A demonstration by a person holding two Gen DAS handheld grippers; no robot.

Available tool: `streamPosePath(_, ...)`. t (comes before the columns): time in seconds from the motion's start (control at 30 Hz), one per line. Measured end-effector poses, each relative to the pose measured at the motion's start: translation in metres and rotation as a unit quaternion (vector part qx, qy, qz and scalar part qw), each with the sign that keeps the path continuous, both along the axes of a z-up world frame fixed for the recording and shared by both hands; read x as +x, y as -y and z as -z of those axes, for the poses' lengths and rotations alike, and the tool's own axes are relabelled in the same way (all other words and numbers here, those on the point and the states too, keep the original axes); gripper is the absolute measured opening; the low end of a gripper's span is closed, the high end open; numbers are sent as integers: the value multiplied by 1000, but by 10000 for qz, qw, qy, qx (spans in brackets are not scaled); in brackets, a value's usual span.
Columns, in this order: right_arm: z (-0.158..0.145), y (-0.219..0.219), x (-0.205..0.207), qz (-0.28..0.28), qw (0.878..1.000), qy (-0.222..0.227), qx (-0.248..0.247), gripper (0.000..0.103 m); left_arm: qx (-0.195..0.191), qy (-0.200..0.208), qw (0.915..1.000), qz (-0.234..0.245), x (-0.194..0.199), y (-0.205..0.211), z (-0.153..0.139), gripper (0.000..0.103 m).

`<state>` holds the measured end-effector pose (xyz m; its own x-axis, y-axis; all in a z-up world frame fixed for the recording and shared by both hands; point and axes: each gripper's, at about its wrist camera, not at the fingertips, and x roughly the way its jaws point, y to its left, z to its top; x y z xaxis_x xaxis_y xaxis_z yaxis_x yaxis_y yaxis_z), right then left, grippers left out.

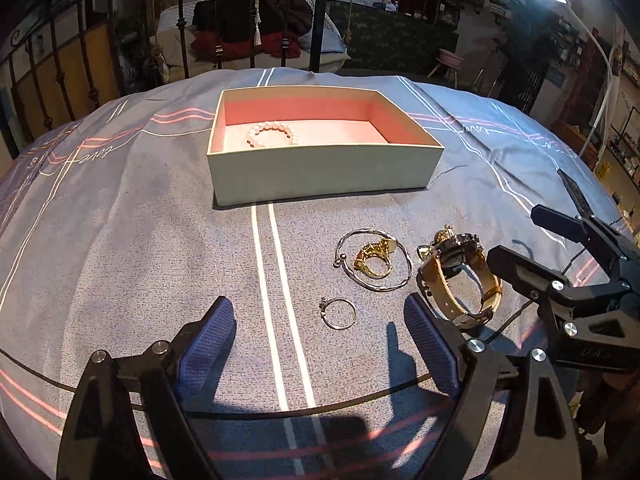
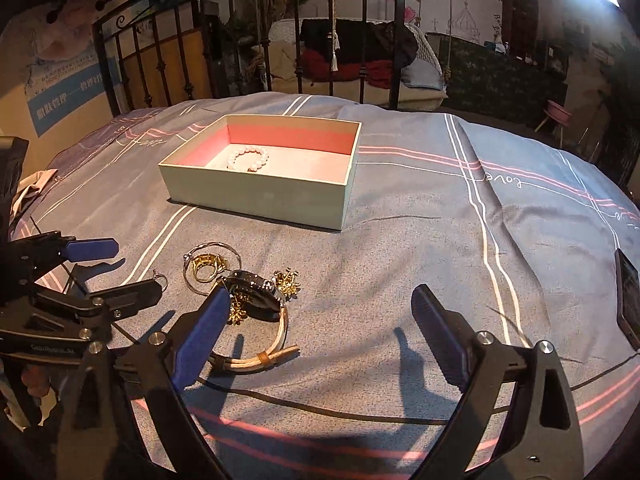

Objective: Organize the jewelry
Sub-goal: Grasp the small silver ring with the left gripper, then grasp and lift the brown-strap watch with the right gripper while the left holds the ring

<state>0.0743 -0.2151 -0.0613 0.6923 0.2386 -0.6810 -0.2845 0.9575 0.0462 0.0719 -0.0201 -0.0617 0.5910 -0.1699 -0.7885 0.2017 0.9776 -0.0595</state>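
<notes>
A big bed (image 1: 120,240) wears a grey-blue cover with white and pink stripes, and everything lies on it. Toward the far edge of the bed, by the black metal rails, sits a pale green cardboard box (image 1: 320,172) with a pink inside and no lid. A pink bead bracelet (image 1: 273,135) lies in the box, near its left wall.

The left hand-held gripper (image 1: 318,336) has its blue fingers spread wide, with only the cover and a thin silver ring (image 1: 339,312) between them. It grips nothing. The right hand-held gripper (image 2: 320,332) is spread wide too and grips nothing.

Toward the near edge of the bed lies a watch with a tan leather strap (image 2: 256,336), close by the right gripper's left finger. Just beside the watch is a silver bangle (image 1: 374,261) with a chunky gold ring (image 1: 374,260) inside its loop. A small gold charm (image 2: 289,280) lies by the watch face.
</notes>
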Motion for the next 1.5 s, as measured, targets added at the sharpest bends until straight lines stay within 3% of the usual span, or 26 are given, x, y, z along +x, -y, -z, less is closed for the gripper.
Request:
streamPosePath(0.13,4,-5,-1,-38,10000,-84,25,91,159,-128,9998,-66,7,2,10,70)
streamPosePath(0.33,10,-16,-3,-199,9996,-193,19,91,234,-61,9997,-96,8,2,14,69)
streamPosePath(0.47,12,-19,-3,-224,9995,-229,-9,91,383,11,9992,-63,10,7,17,63)
streamPosePath(0.8,13,-22,0,-306,9990,-321,51,91,350,86,9993,115,6,8,15,22)
streamPosePath(1.2,26,-40,11,-525,9969,-574,136,91,161,53,9998,82,5,1,14,20)
streamPosePath(1.3,29,-41,13,-556,9964,-628,110,81,153,30,9999,71,6,1,13,20)
streamPosePath(1.43,28,-41,13,-557,9965,-614,87,58,123,16,9999,61,6,0,13,20)
streamPosePath(1.5,27,-41,13,-576,9964,-612,73,53,98,5,9999,54,6,-1,13,20)
